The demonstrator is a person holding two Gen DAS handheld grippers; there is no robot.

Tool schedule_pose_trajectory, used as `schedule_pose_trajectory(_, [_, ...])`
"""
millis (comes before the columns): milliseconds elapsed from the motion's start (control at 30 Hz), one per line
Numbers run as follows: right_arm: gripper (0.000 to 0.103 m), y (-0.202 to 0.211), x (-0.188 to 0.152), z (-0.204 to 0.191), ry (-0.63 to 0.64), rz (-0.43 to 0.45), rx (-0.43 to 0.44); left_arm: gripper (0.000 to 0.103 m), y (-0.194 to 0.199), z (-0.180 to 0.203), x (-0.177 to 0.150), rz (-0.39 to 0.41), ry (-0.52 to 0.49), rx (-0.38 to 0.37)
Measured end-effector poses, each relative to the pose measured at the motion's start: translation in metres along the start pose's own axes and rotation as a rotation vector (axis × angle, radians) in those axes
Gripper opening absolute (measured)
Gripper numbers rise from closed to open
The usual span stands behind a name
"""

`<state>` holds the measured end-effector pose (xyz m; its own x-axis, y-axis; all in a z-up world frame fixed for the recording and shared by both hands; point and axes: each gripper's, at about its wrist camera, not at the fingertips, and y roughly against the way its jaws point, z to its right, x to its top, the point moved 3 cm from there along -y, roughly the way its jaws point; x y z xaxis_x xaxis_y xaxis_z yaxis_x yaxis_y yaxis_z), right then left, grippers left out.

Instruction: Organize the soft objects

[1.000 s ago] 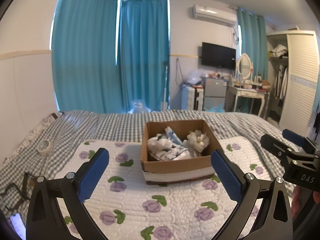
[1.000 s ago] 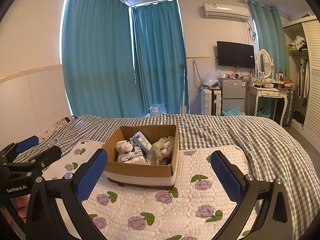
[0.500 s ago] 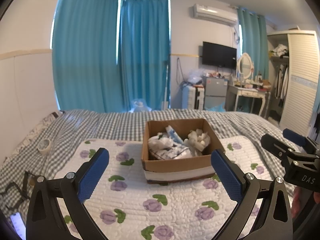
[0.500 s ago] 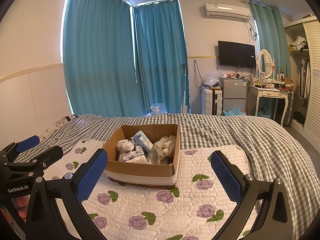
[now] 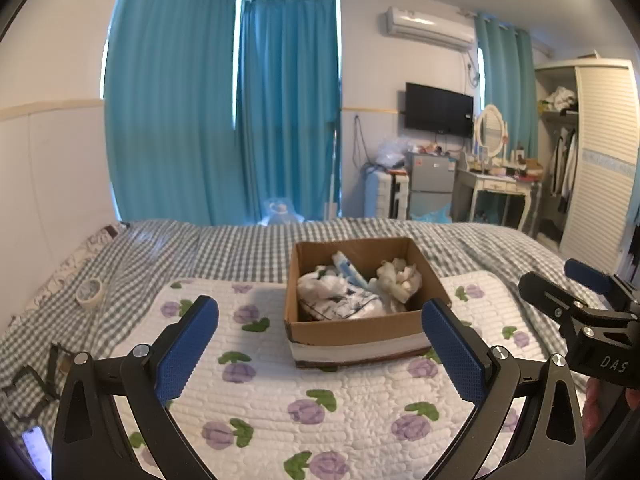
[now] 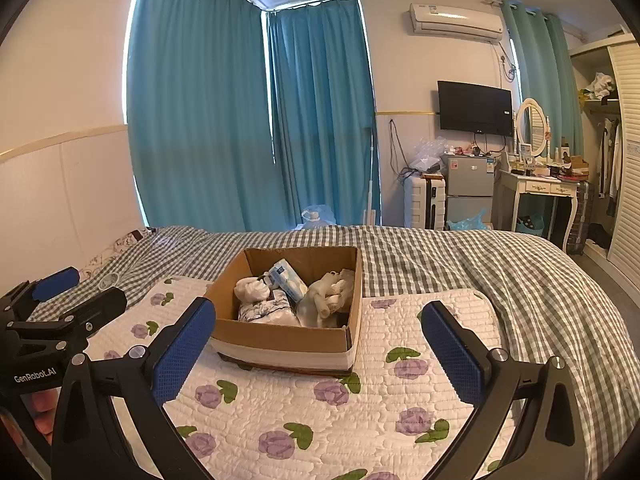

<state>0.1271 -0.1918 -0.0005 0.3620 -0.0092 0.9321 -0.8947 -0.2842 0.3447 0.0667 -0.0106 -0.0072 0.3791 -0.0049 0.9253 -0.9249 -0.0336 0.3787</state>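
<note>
Hovering side by side, the left claw [image 5: 320, 344] and right claw [image 6: 318, 344] gape wide and empty, barely shifted from a second ago. All soft objects [image 6: 298, 296] sit inside the cardboard box [image 6: 280, 340] on the quilted mat [image 6: 360, 420]; nothing new moved.

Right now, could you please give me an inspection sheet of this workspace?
Surface: flowered quilt over a checked bedspread.
Job's things: open cardboard box holding soft white bundles and a blue-white pack.
Clutter: tape roll on the bedspread; black straps at the left edge.
Grippers: left gripper and right gripper open, fingers short of the box.
Cables: a cord hangs on the far wall.
Surroundings: teal curtains, TV, dressing table.
</note>
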Motion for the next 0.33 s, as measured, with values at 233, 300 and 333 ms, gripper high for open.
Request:
schedule_pose_trajectory(233, [0.103, -0.0009, -0.0011, 0.0007, -0.002, -0.001, 0.002, 0.103, -0.0001, 0.0000, -0.0010, 0.000, -0.006, 0.015])
schedule_pose_trajectory(300, [0.103, -0.0009, -0.0018, 0.0007, -0.002, -0.002, 0.003, 0.103, -0.0013, -0.0003, -0.0022, -0.003, -0.012, 0.020])
schedule_pose_trajectory(333, [0.103, -0.0013, -0.0017, 0.0006, -0.002, -0.003, 0.002, 0.103, -0.0016, -0.0006, -0.0027, -0.005, -0.011, 0.017])
